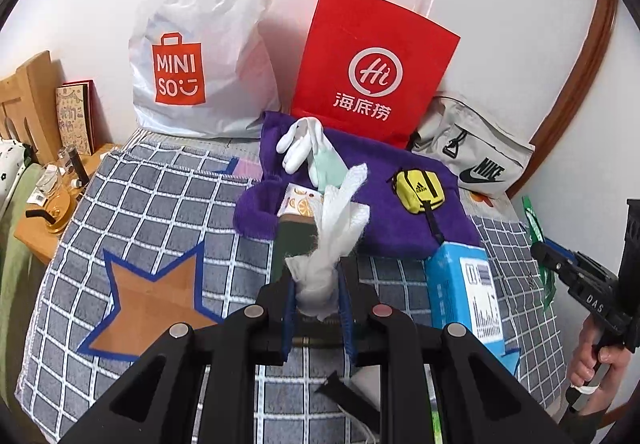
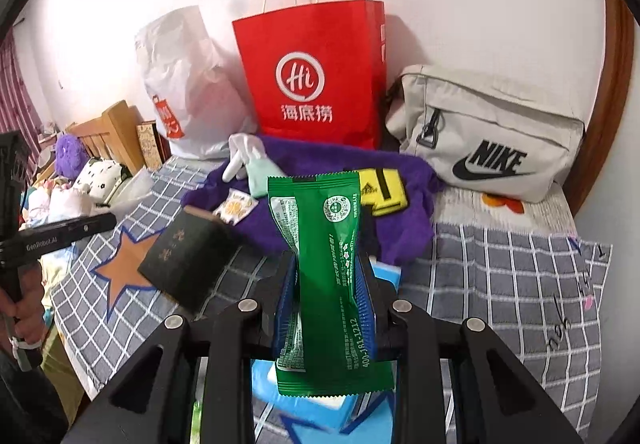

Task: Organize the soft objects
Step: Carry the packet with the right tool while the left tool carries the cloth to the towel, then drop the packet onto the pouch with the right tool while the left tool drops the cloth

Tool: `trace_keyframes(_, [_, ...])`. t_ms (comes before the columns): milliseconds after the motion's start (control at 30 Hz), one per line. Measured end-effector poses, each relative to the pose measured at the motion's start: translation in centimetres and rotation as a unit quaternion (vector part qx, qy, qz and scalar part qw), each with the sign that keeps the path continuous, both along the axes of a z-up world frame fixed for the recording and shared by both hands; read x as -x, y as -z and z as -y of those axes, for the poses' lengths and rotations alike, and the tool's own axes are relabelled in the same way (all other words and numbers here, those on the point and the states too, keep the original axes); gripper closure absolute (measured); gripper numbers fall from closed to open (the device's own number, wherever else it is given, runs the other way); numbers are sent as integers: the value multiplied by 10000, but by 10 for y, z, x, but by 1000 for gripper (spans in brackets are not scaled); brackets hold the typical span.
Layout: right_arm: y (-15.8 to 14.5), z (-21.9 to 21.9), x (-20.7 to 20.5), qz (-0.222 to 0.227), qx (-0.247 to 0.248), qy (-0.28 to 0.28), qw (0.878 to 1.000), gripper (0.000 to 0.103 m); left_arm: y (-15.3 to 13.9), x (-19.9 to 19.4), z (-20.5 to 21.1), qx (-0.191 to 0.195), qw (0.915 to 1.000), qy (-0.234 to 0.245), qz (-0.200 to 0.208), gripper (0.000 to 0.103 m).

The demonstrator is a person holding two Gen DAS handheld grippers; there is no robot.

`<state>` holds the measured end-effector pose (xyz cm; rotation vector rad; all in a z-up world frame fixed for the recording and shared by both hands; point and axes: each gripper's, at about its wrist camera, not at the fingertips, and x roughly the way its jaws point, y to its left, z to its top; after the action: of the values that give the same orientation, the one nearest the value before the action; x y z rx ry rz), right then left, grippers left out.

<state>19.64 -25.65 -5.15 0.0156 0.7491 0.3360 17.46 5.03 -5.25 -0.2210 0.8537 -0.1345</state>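
Checked bedspread (image 1: 160,204) against white wall (image 1: 500,24)

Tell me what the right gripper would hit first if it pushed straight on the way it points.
Probably the crumpled purple plush towel, near the small yellow zip pouch lying on it. The right gripper is shut on a green foil snack packet, which would arrive first. Depth is hard to judge through the fisheye.

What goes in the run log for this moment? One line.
left gripper: shut on white cloth | right gripper: shut on green packet | both above checked blanket
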Motion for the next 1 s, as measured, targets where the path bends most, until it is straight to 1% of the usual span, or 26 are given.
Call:
trace_keyframes(267, [-8, -7, -54, 44, -126, -117, 9998, 74, 5, -30, -3, 59, 9999, -72, -113, 84])
trace_keyframes(433, [-4, -15, -84, 37, 11, -199, 9998, 74, 10, -48, -4, 16, 9998, -71, -194, 84])
trace_keyframes(533, [6, -17, -99, -39, 126, -180, 9998, 74, 14, -60, -5, 10, 9996, -85, -257, 84])
trace_keyframes(633, [19, -14, -113, -188, 127, -131, 9997, 74, 21, -75, -3, 44, 9994, -66, -345, 84])
trace_keyframes(867, [56, -1, -141, -603, 108, 61, 9981, 74, 41, -110, 11, -21, 9983, 137, -575, 84])
trace_keyframes(1000, [68, 5, -150, -760, 135, 132, 9969, 74, 48, -126, 20, 14, 9975, 296, -636, 84])
